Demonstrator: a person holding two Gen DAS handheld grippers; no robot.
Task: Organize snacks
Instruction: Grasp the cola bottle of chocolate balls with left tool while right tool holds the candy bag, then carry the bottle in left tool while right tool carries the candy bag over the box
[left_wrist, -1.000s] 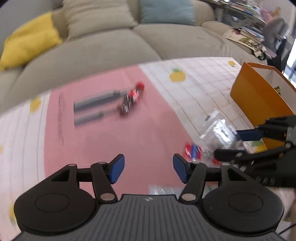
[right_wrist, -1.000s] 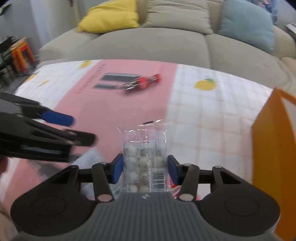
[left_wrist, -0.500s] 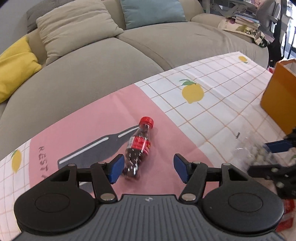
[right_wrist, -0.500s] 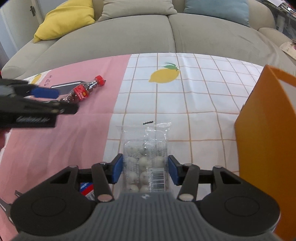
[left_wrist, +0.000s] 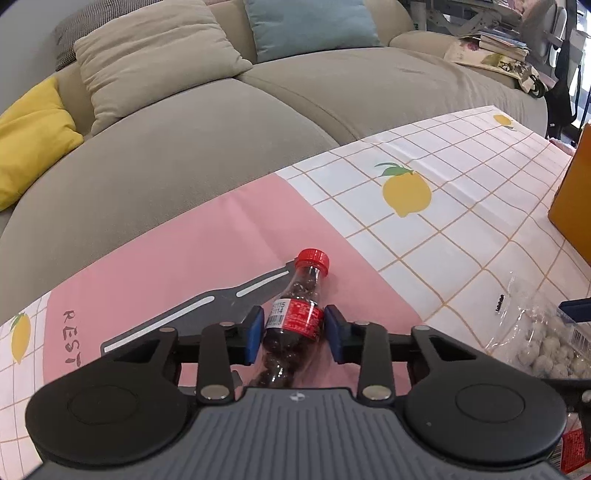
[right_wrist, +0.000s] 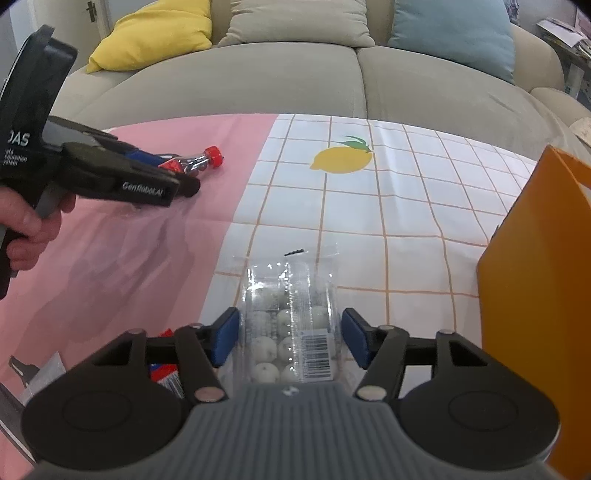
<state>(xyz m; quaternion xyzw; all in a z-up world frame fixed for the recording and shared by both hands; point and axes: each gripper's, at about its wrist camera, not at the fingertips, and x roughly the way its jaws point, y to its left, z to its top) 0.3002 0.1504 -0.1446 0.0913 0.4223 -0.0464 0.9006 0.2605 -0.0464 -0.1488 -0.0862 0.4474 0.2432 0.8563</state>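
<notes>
A small cola bottle (left_wrist: 295, 317) with a red cap and red label lies on the pink part of the tablecloth. My left gripper (left_wrist: 294, 334) has its blue pads on both sides of the bottle's label. The bottle's cap shows in the right wrist view (right_wrist: 212, 156) beyond the left gripper (right_wrist: 147, 173). My right gripper (right_wrist: 290, 338) is shut on a clear packet of white round snacks (right_wrist: 291, 328), which also shows in the left wrist view (left_wrist: 543, 347).
An orange paper bag (right_wrist: 535, 295) stands at the right, also seen in the left wrist view (left_wrist: 572, 199). A red snack packet (right_wrist: 164, 369) lies under the right gripper. A grey sofa (left_wrist: 221, 129) with cushions runs behind the table.
My left gripper moved forward over the cola bottle and its jaws closed in on the label. My right gripper still holds the clear packet, with a slightly wider jaw gap.
</notes>
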